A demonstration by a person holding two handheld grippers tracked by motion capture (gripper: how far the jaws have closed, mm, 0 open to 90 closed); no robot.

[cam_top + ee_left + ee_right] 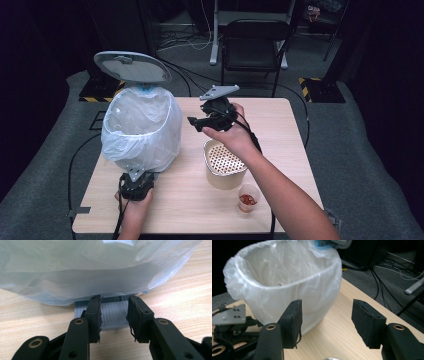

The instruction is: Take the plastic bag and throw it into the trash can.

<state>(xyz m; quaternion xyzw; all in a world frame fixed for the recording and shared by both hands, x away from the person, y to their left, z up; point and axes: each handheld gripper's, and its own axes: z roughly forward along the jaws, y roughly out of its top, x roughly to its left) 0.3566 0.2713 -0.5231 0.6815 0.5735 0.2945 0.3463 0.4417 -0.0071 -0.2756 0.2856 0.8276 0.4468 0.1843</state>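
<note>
While the wooden surface (pixel 280 120) carries everything, the bag-lined pedal bin (pixel 141 127) stands at its left with the lid (pixel 132 66) tipped up, seemingly because the left gripper (pixel 113 316) is clamped on the grey pedal (pixel 112 312) at its foot to keep it open. The strainer bowl (pixel 224 162) and the small cup (pixel 248 197) sit right of it, near the front edge. The right gripper (pixel 325 322) hangs over the surface beside the bin, jaws apart and empty, probably between moves.
</note>
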